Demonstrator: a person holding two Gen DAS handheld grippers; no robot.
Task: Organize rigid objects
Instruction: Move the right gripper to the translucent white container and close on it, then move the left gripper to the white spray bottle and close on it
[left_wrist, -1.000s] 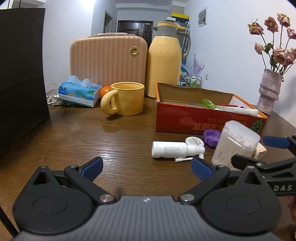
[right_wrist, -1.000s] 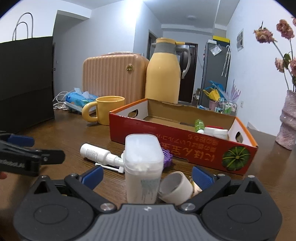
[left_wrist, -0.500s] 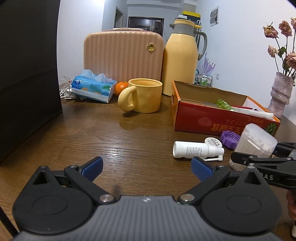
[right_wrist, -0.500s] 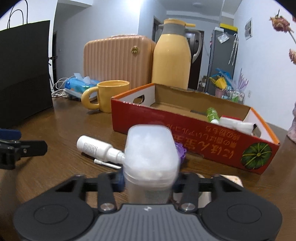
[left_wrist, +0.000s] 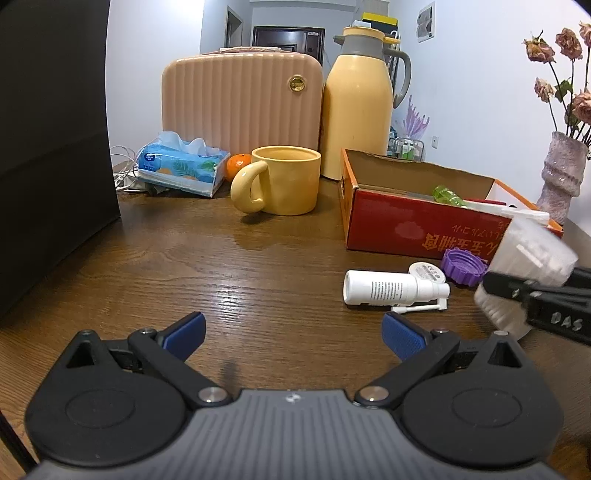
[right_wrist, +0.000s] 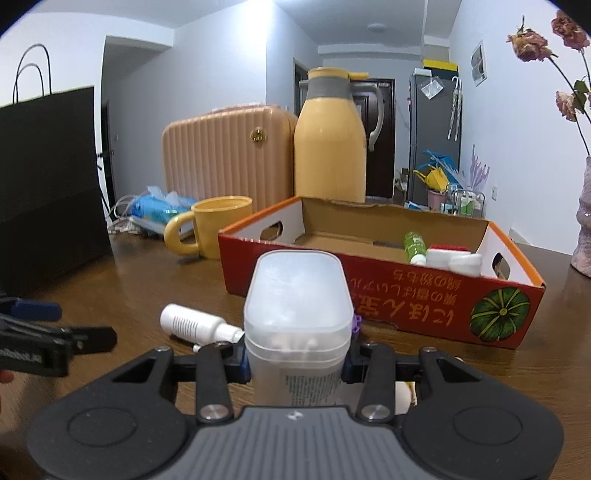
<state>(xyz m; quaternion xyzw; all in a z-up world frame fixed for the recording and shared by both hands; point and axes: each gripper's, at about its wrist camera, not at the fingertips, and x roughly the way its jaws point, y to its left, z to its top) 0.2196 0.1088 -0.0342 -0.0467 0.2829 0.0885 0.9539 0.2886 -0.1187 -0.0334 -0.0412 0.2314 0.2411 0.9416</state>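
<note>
Right gripper (right_wrist: 295, 363): its two fingers are pressed on the sides of the translucent cotton swab container (right_wrist: 296, 317), which stands upright between them. In the left wrist view the container looks tilted and raised a little above the table (left_wrist: 229, 280).
Left gripper (left_wrist: 293, 332): spread wide, nothing between the blue pads (left_wrist: 184, 330); it hovers over bare wood near the front edge of the table.
Cotton swab container: in the right gripper, in front of the red cardboard box (right_wrist: 406, 295), not inside it.
Red cardboard box: open at the top, on the right part of the table. A green bottle (right_wrist: 414, 245) and some white items lie at its right end.
White spray bottle (left_wrist: 391, 288): lies on its side on the table, before the front wall of the box.
Purple cap (left_wrist: 463, 266): on the table, just beside the nozzle of the spray bottle, close to the box.
Small white round lid (left_wrist: 424, 272): between the spray bottle and the purple cap.
Yellow mug (left_wrist: 280, 184): stands left of the box, handle to the left.
Far edge of the table: yellow thermos jug (left_wrist: 360, 107), pink ribbed case (left_wrist: 240, 107), tissue pack (left_wrist: 181, 166), an orange (left_wrist: 238, 164).
Vase with dried roses (left_wrist: 559, 173): at the far right corner.
Black paper bag (left_wrist: 51, 147): at the left edge.
</note>
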